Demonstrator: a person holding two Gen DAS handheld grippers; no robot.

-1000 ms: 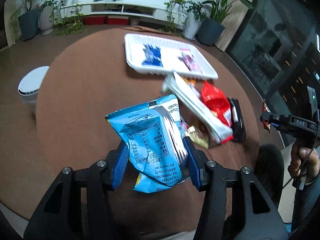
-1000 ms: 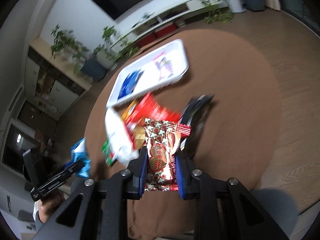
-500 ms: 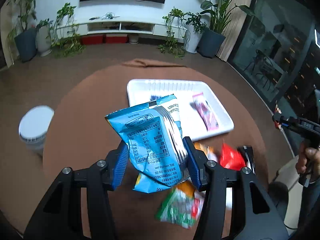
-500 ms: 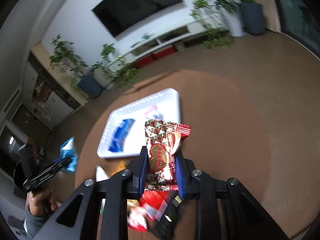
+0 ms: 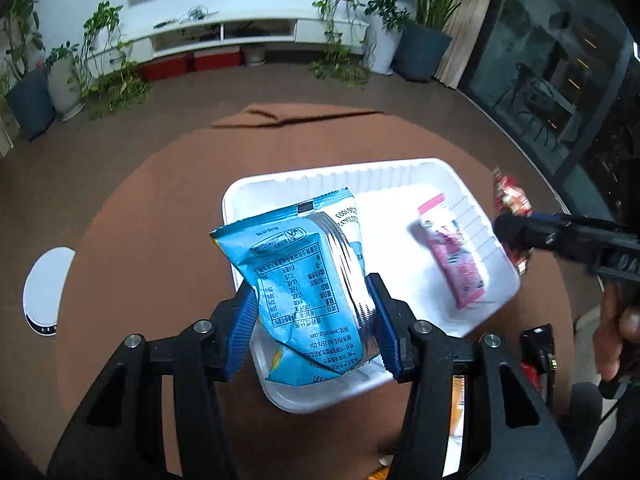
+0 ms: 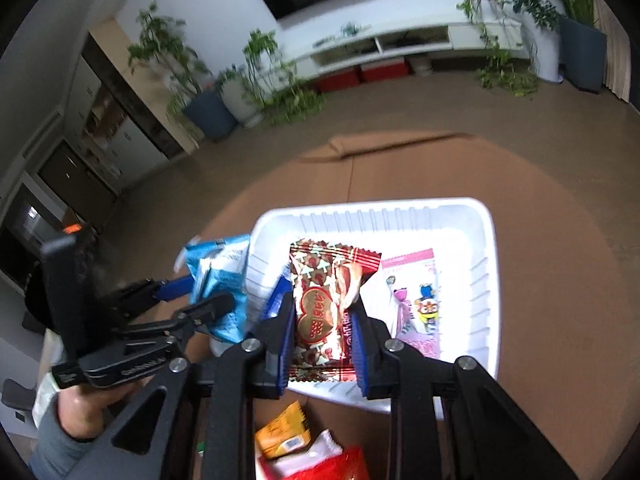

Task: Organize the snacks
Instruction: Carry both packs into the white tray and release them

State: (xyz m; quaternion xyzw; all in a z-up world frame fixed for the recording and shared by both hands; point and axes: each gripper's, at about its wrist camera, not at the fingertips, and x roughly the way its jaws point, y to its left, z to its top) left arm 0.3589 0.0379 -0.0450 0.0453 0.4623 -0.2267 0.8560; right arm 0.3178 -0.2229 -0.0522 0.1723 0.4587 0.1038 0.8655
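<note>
My left gripper point(image 5: 312, 324) is shut on a blue snack bag point(image 5: 304, 280) and holds it over the near left part of the white tray point(image 5: 400, 168). My right gripper point(image 6: 320, 336) is shut on a red heart-print snack packet point(image 6: 324, 304) over the tray's point(image 6: 484, 280) near edge. A pink snack packet point(image 5: 452, 256) lies in the tray on the right; it also shows in the right wrist view point(image 6: 416, 300). A blue packet edge point(image 6: 276, 300) lies in the tray behind my right gripper. The left gripper point(image 6: 192, 300) with its blue bag point(image 6: 220, 280) shows at the tray's left side.
The tray sits on a round brown table point(image 5: 160, 208). Loose snacks lie near the front: an orange packet point(image 6: 284, 432), a red bag point(image 6: 348, 464), and a black packet point(image 5: 538, 350). A white round bin point(image 5: 46, 288) stands left of the table. Plants and a TV shelf stand beyond.
Both grippers moved forward from above the loose snack pile to above the tray, each still holding its snack. The tray now sits much closer under them.
</note>
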